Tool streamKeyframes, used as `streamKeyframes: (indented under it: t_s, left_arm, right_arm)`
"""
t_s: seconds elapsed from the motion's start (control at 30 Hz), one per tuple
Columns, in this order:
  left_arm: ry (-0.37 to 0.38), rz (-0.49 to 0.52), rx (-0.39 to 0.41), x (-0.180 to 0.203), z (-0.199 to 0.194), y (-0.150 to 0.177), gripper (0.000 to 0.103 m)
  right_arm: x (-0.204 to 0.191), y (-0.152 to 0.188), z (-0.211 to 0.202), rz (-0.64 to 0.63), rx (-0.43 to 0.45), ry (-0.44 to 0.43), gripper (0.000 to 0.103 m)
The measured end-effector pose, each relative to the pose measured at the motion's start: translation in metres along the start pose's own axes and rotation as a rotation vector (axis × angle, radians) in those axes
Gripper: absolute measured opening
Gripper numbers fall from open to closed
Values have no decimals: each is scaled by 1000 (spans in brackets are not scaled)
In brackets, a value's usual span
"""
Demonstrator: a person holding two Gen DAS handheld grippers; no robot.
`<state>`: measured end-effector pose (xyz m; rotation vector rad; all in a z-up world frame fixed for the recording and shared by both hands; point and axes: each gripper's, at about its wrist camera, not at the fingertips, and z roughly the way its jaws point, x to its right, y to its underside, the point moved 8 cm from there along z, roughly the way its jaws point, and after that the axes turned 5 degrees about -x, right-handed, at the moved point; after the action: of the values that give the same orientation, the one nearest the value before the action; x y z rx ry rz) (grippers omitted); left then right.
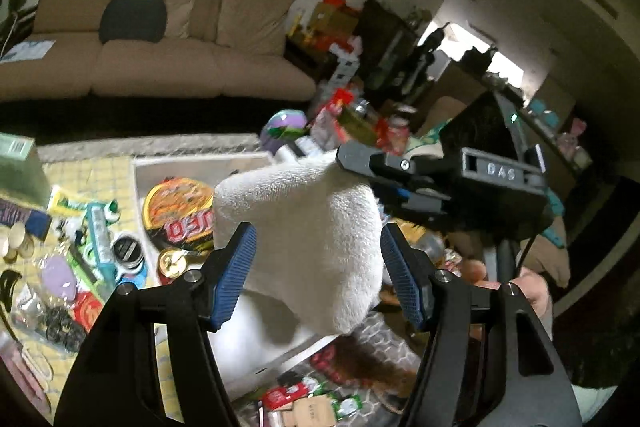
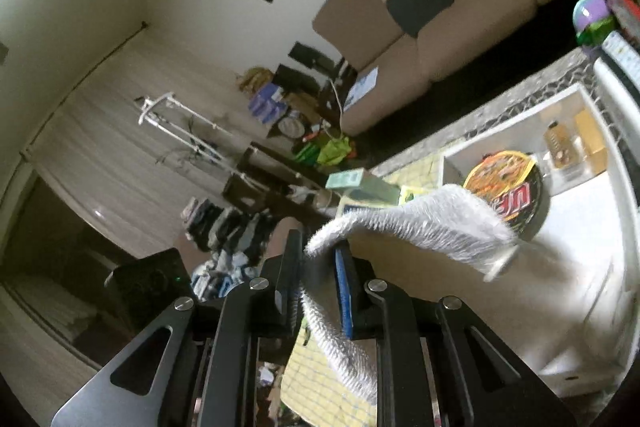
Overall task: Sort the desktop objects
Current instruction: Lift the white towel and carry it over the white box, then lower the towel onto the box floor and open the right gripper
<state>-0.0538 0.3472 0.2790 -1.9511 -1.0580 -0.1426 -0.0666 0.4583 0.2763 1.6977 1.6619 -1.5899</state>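
Note:
A white sock [image 1: 312,239] hangs in the air above a white bin [image 1: 188,167]. My right gripper [image 2: 318,267] is shut on the sock [image 2: 420,223] at its edge; it also shows in the left wrist view [image 1: 360,163], pinching the sock's top. My left gripper [image 1: 318,267] is open, its blue pads [image 1: 236,275] on either side of the sock's lower part, apart from it. The bin holds a round instant noodle bowl [image 1: 180,211], also seen in the right wrist view [image 2: 508,191], and a small gold tin [image 1: 174,263].
Many small items lie on the yellow mat [image 1: 100,179] at left: a black round tin [image 1: 128,251], a teal tube [image 1: 100,231], a green box [image 1: 18,167], a purple pouch [image 1: 60,275]. Snack packets [image 1: 312,395] lie below. A beige sofa [image 1: 160,63] stands behind.

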Motion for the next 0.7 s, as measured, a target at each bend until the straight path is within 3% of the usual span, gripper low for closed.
streamKeyframes:
  t_s: [0.07,0.13,0.2,0.27,0.37,0.43,0.5,0.63,0.7]
  left_arm:
    - [-14,-10,-19,-10,8,8,61]
    - [-32,-12,-44,-19,20,16,61]
    - [-41,-10,-74,-23,32,27,61]
    - [-53,-1,-120,-25,52,40,61]
    - [-67,21,-193,-24,81,60,61]
    - [-84,44,-247,-20,102,75,61]
    - [-94,65,-304,-18,120,87,61]
    - [-186,149,-448,-23,157,122,63]
    - [-213,149,-499,-31,171,134,70]
  right_arm:
    - [12,5,7,0,-12,2,17]
    - [41,13,3,14,-7,58,17]
    - [80,24,-2,35,-13,180,17]
    - [134,42,-9,60,-42,354,17]
    - [205,75,-17,110,-167,579,18]
    - [229,93,-21,105,-248,685,25]
    - [233,99,-26,56,-280,751,45]
    - [213,86,-41,-135,-260,925,54]
    - [206,77,-46,-180,-241,956,57]
